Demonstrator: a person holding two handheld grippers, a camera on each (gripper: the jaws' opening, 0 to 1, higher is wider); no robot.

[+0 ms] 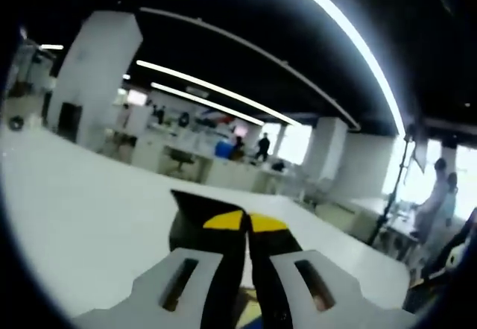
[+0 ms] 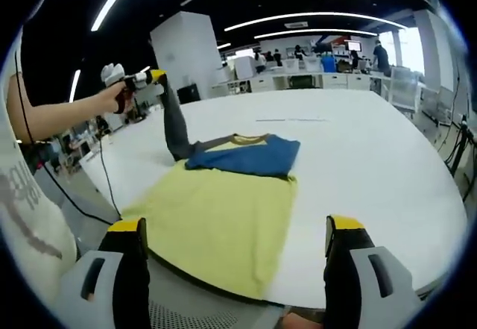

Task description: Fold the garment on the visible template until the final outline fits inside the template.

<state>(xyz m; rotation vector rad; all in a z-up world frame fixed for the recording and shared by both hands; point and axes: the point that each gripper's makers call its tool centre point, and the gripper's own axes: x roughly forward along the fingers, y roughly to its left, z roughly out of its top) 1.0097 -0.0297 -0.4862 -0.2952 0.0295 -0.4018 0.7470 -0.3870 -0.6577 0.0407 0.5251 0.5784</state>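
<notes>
Jaws of the left gripper (image 1: 248, 228) pressed together on a dark grey strip of the garment (image 1: 195, 217), yellow tips almost touching, seen in the left gripper view against the white table (image 1: 82, 217) and the office beyond. In the right gripper view, that same left gripper (image 2: 153, 77) raised at far left in a person's hand (image 2: 113, 98), grey sleeve (image 2: 174, 124) hanging from it down to the table (image 2: 373, 157). Further right, garment (image 2: 223, 217) spread flat near the table's front edge: yellow body nearest, blue part (image 2: 250, 156) folded across the far end, yellow collar showing behind it. Template outline impossible to make out. Jaws of the right gripper (image 2: 232, 239) spread wide apart, holding nothing, poised above the garment's near hem.
</notes>
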